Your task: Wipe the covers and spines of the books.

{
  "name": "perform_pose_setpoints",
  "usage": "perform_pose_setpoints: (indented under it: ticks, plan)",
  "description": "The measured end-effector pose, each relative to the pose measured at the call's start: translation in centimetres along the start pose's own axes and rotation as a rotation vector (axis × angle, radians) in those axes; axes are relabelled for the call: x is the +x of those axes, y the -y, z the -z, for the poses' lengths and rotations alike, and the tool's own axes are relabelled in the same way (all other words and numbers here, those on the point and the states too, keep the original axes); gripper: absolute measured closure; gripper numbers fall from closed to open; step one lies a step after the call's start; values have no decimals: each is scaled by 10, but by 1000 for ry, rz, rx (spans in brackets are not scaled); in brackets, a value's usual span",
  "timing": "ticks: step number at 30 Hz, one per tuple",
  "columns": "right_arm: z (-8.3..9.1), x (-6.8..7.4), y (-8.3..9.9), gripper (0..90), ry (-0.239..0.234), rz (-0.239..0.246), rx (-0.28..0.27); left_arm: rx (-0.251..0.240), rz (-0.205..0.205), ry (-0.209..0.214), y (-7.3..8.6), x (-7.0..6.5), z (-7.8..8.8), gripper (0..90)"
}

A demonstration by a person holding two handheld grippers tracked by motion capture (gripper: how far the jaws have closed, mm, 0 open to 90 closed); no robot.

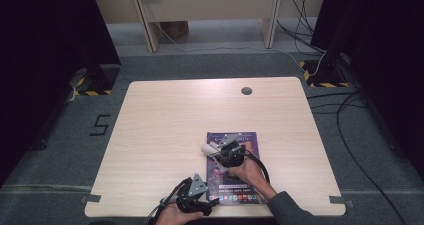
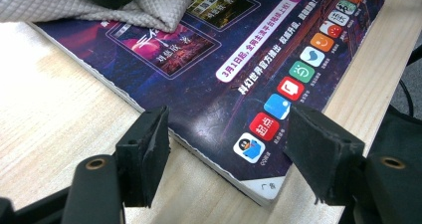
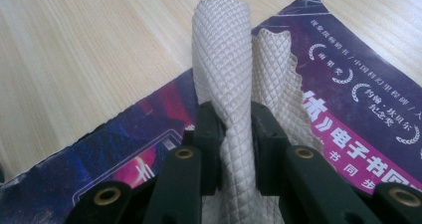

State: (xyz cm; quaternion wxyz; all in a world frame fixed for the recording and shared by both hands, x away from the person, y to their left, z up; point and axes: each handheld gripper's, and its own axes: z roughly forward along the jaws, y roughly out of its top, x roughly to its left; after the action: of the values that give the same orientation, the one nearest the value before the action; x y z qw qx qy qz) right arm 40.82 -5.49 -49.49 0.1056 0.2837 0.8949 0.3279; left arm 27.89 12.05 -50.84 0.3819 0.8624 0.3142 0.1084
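Cloth [image 1: 209, 148], pale and waffle-textured, lies bunched on the magazine [image 1: 250, 141] near the desk [image 1: 165, 125] front edge; right gripper [image 1: 223, 151] holds it there, likely for wiping the cover. Left gripper view: left gripper [image 2: 226, 149] fingers stand wide, straddling the magazine's near corner without touching, probably to pin it. Right gripper view: fingers [image 3: 208, 134] pinch a twisted fold of cloth, narrow.

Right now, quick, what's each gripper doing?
Left gripper: open, jaws either side of the magazine corner, not pressing.
Right gripper: shut on the white cloth.
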Motion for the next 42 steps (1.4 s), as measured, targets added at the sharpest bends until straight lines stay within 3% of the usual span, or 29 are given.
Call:
perform_pose_setpoints:
  ticks: [10,14,31,42]
  plan:
    - [2,14,3,768,-32,34,3,0,-4,3,0,-1,0,332]
    - [4,11,4,770,-33,21,5,-1,-6,4,0,-1,0,336]
    - [44,-57,47,771,136,-166,18,-2,-9,4,0,-1,0,342]
    - [56,-72,61,775,185,-230,14,-4,-13,1,0,-2,0,343]
